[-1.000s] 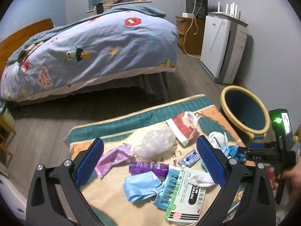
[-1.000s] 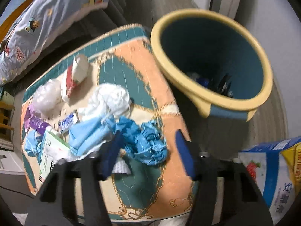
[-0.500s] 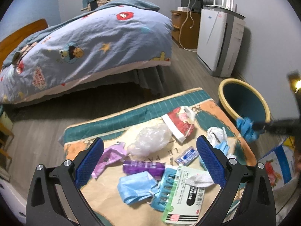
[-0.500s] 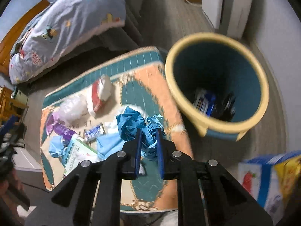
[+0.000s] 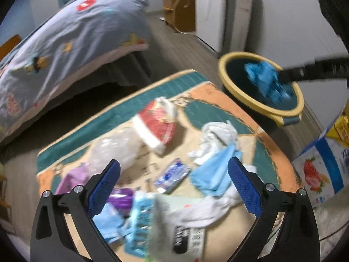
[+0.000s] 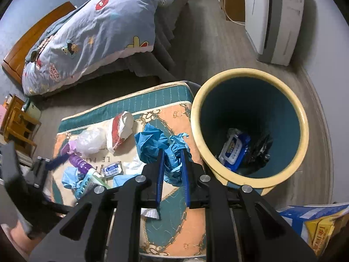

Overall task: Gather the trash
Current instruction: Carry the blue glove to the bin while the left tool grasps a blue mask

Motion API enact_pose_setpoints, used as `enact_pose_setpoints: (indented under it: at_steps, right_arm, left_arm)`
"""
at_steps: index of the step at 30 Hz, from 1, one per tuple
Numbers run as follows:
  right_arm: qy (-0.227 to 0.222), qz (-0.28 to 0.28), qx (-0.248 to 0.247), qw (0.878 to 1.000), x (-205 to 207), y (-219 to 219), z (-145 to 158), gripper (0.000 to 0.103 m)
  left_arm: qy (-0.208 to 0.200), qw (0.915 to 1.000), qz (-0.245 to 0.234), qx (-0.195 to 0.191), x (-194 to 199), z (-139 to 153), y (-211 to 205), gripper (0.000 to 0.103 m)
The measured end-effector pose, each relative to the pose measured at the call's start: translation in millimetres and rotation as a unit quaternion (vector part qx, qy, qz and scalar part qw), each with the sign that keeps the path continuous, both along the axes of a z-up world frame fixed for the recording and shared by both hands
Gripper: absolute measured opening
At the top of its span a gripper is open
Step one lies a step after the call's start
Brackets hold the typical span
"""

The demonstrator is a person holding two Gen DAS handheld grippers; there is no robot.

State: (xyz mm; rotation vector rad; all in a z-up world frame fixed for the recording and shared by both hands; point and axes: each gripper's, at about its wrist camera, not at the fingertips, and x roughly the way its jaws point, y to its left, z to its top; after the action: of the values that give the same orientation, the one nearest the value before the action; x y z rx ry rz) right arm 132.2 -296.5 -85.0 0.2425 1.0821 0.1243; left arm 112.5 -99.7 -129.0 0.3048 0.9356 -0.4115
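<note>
Moved: crumpled blue glove has risen off the mat toward the bin.
Left gripper: fingers spread wide, holding nothing, above littered mat.
Right gripper: clenched on glove, just beside bin's yellow rim.
Bin: mouth unobstructed, wipes pack at bottom.

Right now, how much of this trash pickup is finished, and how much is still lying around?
Only a little is done: the bin holds a wipes pack and a dark wrapper. In hand, the right gripper is shut on a crumpled blue glove by the bin's mouth. Left: the red packet, clear bag, purple bottle, masks and tissues on the mat. The left gripper is open, empty.
</note>
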Motion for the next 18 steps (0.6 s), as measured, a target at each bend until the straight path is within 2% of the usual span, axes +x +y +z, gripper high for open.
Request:
enact_pose_setpoints:
  at_steps: [4, 10, 12, 16, 17, 18]
  right_arm:
    - [-0.005, 0.005, -0.008, 1.000, 3, -5, -2, 0.014]
    - [0.001, -0.010, 0.011, 1.000, 6, -23, -7, 0.014]
    - [0.004, -0.009, 0.012, 1.000, 7, -24, -9, 0.014]
    - [0.003, -0.007, 0.014, 1.000, 8, -26, -10, 0.014]
    - [0.002, -0.008, 0.013, 1.000, 8, -25, -10, 0.014]
    - [0.002, -0.008, 0.012, 1.000, 8, -26, -10, 0.014]
  left_arm:
    - [0.013, 0.9994, -0.029, 0.011, -1, -19, -30, 0.097]
    - [0.041, 0.9984, -0.039, 0.011, 2, -43, -58, 0.092]
    - [0.049, 0.9978, -0.042, 0.015, 4, -48, -64, 0.076]
    - [0.070, 0.9961, -0.051, 0.018, 9, -55, -69, 0.065]
    - [0.071, 0.9956, -0.059, 0.018, 9, -55, -71, 0.059]
    - [0.074, 0.9948, -0.067, 0.019, 8, -55, -73, 0.049]
